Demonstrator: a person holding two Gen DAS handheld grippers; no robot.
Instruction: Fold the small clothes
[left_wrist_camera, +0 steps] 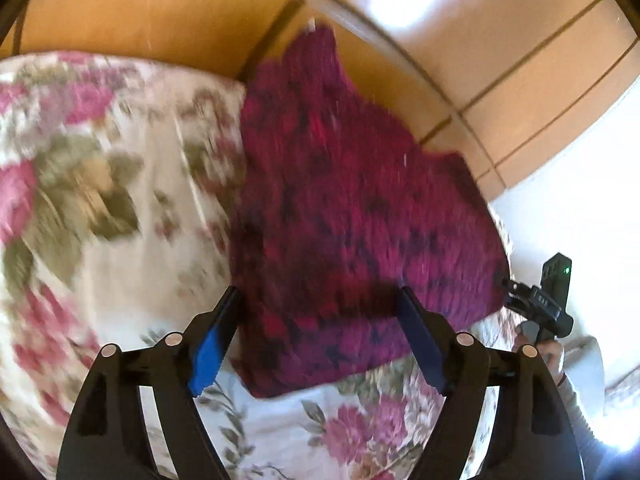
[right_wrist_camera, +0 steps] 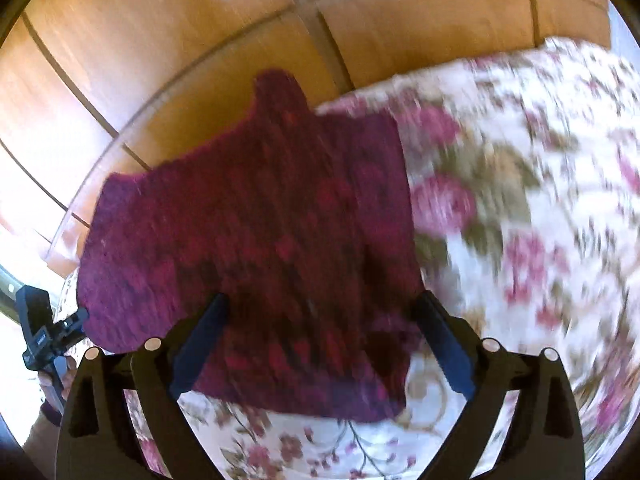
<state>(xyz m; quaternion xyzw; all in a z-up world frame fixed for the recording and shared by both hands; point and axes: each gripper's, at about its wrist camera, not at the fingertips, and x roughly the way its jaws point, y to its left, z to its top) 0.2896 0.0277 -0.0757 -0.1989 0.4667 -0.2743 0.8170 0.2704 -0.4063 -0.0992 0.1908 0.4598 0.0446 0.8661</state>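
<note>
Knit lay flat on the floral cover, left gripper and right gripper both spread and gripping nothing; looked like between folds, so next each needs an edge to pinch.

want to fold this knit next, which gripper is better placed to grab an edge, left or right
Probably right. Both grippers are open over the magenta knit on the floral cover. The right gripper straddles the near hem squarely; the left gripper sits at the knit's side edge, one finger off the fabric.
</note>
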